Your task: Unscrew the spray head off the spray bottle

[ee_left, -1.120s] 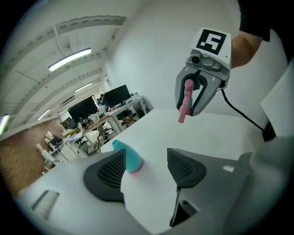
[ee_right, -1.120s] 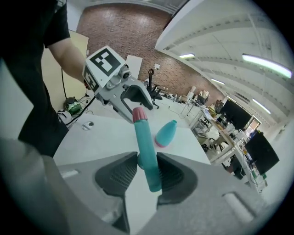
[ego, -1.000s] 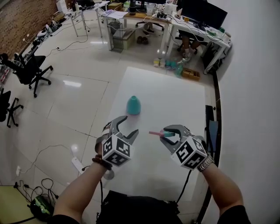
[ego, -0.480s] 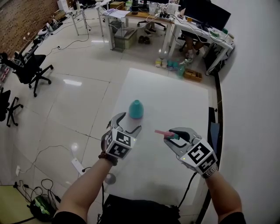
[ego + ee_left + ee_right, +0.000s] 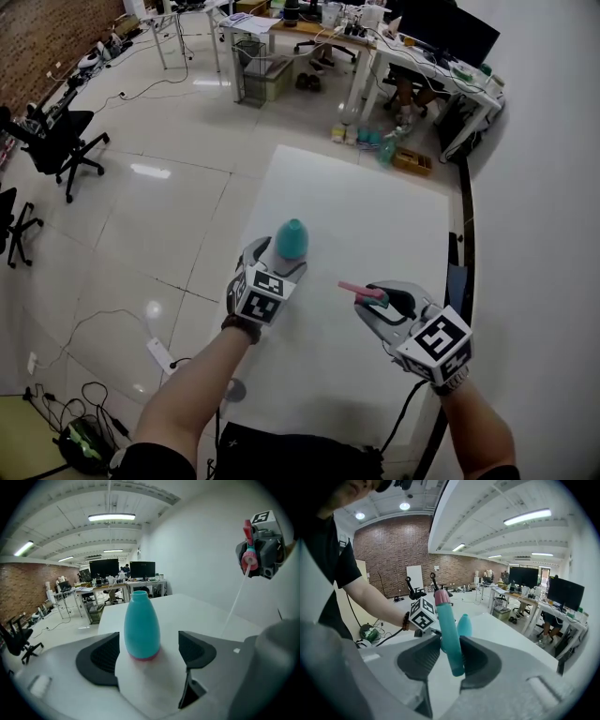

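A teal bottle (image 5: 292, 238) with a bare open neck stands upright on the white table (image 5: 375, 206). In the left gripper view the bottle (image 5: 141, 627) sits at the jaw tips with a gap on each side. My left gripper (image 5: 277, 261) (image 5: 147, 653) is open; its jaws have just been opening and do not touch the bottle. My right gripper (image 5: 373, 302) (image 5: 451, 656) hovers to the right, shut on the teal spray head (image 5: 361, 291) (image 5: 449, 634), pink tip up. From the left gripper view the spray head (image 5: 250, 557) hangs a thin clear tube (image 5: 234, 606).
The table's left edge (image 5: 248, 216) drops to a glossy floor. Desks with monitors (image 5: 412, 56) and office chairs (image 5: 56, 141) stand far off. A dark strip and cable (image 5: 457, 272) run along the table's right edge by the wall.
My left gripper moved forward and down to the bottle, rolled, and its jaws widened around the bottle's base. My right gripper rolled, keeping the spray head.
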A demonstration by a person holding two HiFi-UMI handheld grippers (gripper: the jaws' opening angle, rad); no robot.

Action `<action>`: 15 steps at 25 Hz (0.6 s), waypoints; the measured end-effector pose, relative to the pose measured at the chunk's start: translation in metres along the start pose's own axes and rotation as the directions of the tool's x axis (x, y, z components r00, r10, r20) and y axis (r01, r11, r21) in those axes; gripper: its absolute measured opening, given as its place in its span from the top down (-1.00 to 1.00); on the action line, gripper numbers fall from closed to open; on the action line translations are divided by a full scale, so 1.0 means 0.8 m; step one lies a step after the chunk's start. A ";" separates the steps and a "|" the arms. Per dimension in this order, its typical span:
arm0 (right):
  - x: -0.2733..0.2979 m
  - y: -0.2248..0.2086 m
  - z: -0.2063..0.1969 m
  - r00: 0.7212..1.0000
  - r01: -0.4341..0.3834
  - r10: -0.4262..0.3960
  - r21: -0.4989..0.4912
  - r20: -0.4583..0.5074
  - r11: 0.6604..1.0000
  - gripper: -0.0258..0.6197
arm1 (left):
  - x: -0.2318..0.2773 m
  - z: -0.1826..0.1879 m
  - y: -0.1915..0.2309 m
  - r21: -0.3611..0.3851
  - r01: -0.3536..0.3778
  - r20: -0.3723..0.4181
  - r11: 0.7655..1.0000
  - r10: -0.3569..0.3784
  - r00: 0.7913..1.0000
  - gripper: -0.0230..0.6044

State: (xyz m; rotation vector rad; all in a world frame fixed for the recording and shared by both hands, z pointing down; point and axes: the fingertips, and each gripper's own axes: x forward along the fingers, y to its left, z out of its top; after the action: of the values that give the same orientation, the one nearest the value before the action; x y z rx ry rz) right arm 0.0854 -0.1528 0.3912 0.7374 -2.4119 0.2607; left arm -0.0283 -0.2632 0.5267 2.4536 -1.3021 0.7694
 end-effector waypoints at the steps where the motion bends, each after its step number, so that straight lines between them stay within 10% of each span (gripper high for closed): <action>1: 0.000 0.000 0.004 1.000 0.000 0.000 0.002 0.006 1.000 0.54 | 0.005 -0.002 0.002 -0.007 -0.002 0.000 1.000 0.002 1.000 -0.43; 15: -0.001 0.004 -0.012 0.999 -0.009 0.011 0.045 -0.034 0.999 0.54 | 0.057 -0.020 0.011 -0.043 0.037 0.000 0.998 -0.037 0.999 -0.53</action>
State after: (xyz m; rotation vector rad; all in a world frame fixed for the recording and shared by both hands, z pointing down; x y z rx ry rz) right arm 0.0891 -0.1467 0.3979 0.7349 -2.3853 0.3293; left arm -0.0195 -0.2923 0.5654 2.4366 -1.2557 0.7257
